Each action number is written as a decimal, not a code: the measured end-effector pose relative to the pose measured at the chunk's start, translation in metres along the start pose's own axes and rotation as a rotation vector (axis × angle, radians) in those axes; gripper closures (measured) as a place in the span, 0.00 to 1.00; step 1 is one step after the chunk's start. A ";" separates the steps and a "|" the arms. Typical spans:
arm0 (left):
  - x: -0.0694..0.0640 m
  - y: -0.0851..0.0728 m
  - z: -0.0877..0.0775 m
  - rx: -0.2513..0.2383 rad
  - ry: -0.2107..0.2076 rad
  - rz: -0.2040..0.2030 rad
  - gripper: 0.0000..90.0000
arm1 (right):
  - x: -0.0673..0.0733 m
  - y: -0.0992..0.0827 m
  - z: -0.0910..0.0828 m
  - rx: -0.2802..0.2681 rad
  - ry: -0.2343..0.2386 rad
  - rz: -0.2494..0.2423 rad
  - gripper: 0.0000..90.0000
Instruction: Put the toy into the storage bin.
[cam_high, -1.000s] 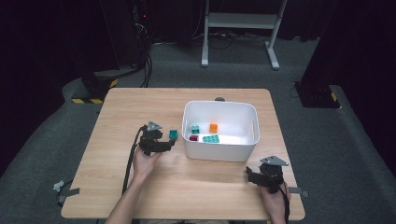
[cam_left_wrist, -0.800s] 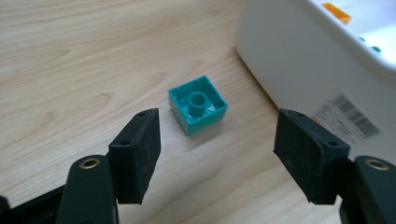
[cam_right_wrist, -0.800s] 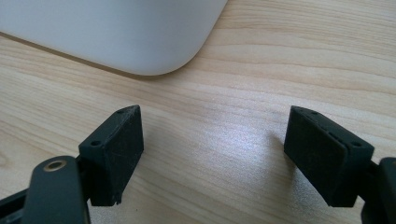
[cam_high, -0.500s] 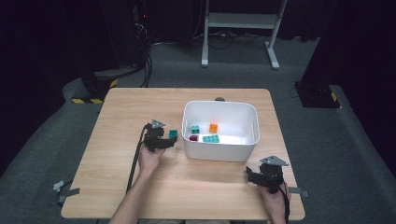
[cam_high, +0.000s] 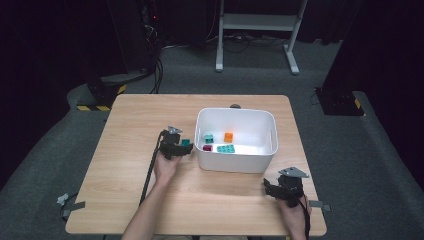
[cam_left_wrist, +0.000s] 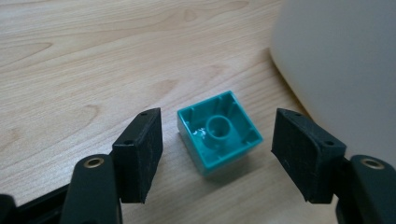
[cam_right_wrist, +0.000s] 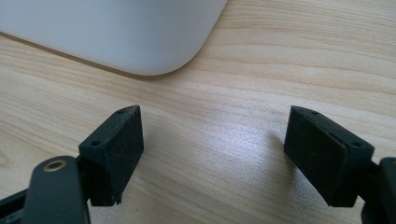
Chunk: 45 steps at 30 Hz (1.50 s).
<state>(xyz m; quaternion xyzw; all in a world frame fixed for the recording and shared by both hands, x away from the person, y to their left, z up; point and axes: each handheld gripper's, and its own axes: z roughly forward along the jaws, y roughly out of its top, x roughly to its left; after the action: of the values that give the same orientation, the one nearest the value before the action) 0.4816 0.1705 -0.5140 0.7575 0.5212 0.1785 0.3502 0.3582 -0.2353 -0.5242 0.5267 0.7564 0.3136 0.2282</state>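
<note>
A teal brick (cam_left_wrist: 219, 135) lies upside down on the wooden table (cam_high: 125, 125), its hollow underside facing up, just left of the white tub (cam_high: 273, 134). My left gripper (cam_left_wrist: 219, 156) stands open around it, with a gap between the brick and each pad. In the high view the left gripper (cam_high: 183, 147) and the teal brick (cam_high: 186, 142) sit close to the tub's left wall. My right gripper (cam_right_wrist: 224, 154) is open with nothing between its jaws, low over bare wood. In the high view the right gripper (cam_high: 269, 188) is near the table's front right, below the tub's front corner.
The tub holds a small teal brick (cam_high: 208, 138), an orange brick (cam_high: 228, 136), a dark red brick (cam_high: 207, 148) and a flat teal plate (cam_high: 226, 148). The tub wall (cam_left_wrist: 336, 56) rises right of the left jaws. The tub's corner (cam_right_wrist: 116, 28) lies ahead of the right gripper.
My left hand has moved right toward the tub and sunk lower, bringing its jaws around the teal brick. The right hand has kept still.
</note>
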 end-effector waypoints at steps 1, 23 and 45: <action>0.000 0.000 0.002 0.002 0.005 -0.003 0.38 | 0.000 0.000 0.000 0.000 0.000 0.000 0.22; 0.000 -0.002 0.003 0.011 0.038 0.036 0.65 | 0.000 0.000 0.000 0.000 0.000 0.000 0.22; 0.001 0.002 -0.021 0.011 -0.016 0.040 0.65 | 0.000 0.000 0.000 0.000 0.000 -0.001 0.22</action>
<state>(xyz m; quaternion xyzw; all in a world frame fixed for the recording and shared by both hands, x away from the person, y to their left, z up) 0.4700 0.1785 -0.4984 0.7710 0.5041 0.1765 0.3468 0.3582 -0.2353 -0.5242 0.5265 0.7565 0.3136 0.2283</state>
